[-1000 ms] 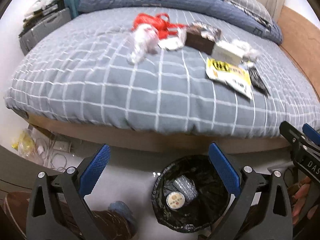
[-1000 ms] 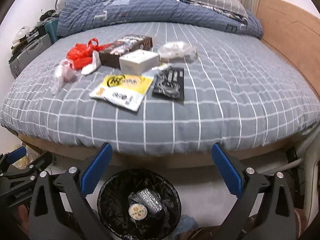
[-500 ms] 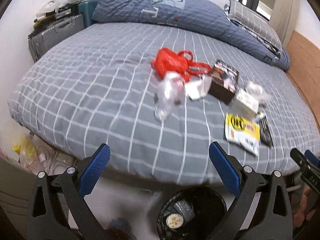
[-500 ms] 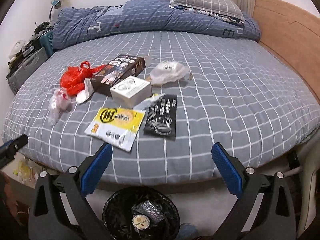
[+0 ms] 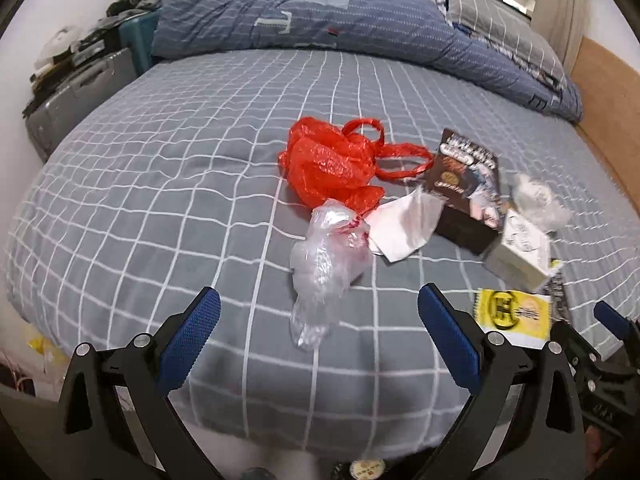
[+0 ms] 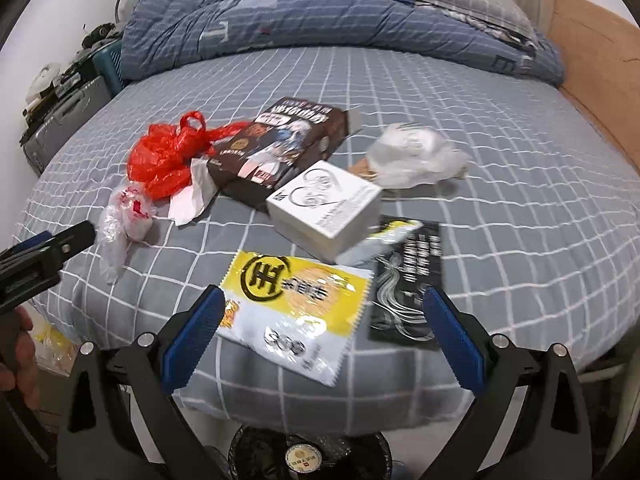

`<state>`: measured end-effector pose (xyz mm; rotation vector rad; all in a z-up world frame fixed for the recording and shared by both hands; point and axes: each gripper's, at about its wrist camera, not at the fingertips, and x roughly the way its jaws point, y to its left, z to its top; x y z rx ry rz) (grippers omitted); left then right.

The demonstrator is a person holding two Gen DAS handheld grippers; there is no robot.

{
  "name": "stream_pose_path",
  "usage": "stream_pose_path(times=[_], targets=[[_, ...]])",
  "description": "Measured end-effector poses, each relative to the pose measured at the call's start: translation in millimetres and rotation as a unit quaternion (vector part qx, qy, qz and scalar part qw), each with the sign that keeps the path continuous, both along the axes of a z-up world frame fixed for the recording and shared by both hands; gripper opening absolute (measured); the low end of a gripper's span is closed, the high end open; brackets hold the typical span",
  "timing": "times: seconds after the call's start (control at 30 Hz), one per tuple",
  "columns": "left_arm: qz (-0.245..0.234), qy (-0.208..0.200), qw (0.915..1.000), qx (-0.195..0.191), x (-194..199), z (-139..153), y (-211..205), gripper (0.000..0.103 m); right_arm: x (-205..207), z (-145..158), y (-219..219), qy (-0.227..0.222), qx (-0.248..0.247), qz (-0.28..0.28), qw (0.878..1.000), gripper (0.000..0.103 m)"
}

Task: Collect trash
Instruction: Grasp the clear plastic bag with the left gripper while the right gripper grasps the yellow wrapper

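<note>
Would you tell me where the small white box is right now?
In the right wrist view the white box sits mid-bed, in front of the dark printed box and just behind the yellow snack packet.

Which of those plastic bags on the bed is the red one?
The red bag lies crumpled with looped handles beside the dark box. The clear bag and whitish bag have no colour.

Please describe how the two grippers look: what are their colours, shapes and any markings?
Both look alike. The left gripper and right gripper each have two black angular plastic fingers with triangular cut-outs and silver round bolts. The finger pads are blue with fine knurled texture. No cables or sleeves are visible; a bare hand shows.
</note>
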<state>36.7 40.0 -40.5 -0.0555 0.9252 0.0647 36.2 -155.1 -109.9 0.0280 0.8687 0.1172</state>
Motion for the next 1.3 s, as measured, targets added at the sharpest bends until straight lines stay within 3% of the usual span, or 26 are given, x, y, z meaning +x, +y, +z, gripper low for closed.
stream_pose_path(times=[0.1, 0.37, 0.53, 0.67, 0.7, 0.93, 1.2, 1.3], targets=[[0.001, 0.014, 0.9998, 0.016, 12.4, -17.2, -0.9, 0.096, 8.1, -12.2, 9.9, 0.013, 0.002, 0.004, 1.000, 0.094], [-0.004, 0.024, 0.9997, 0.005, 31.3, -33.8, -1.8, 0.095, 18.9, -37.3, 27.3, 0.041, 0.002, 0.010, 0.999, 0.093], [-0.004, 0.035, 0.9994, 0.002, 39.4, -46.0, -2.8, 0.089, 20.2, -45.6, 37.3, 0.036, -0.019, 0.014, 0.999, 0.091], [0.003, 0.045, 0.9989, 0.010, 43.5, -55.1, -1.5, 0.080, 16.8, -50.1, 43.2, 0.028, -0.040, 0.024, 0.999, 0.082], [0.005, 0.045, 0.9989, 0.011, 44.0, -56.1, -0.2, 0.078, 15.2, -49.6, 44.7, 0.025, -0.041, 0.030, 0.998, 0.076], [0.024, 0.041, 0.9981, 0.040, 41.2, -59.4, 0.4, 0.050, 15.6, -49.8, 43.6, 0.032, -0.039, 0.040, 0.998, 0.053], [0.035, 0.041, 0.9980, 0.034, 41.8, -58.2, 6.0, 0.037, 13.9, -46.2, 35.7, 0.028, -0.045, 0.030, 0.998, 0.028], [0.037, 0.040, 0.9980, 0.031, 42.3, -58.2, 8.8, 0.036, 14.0, -44.4, 31.1, 0.027, -0.040, 0.030, 0.998, 0.023]])
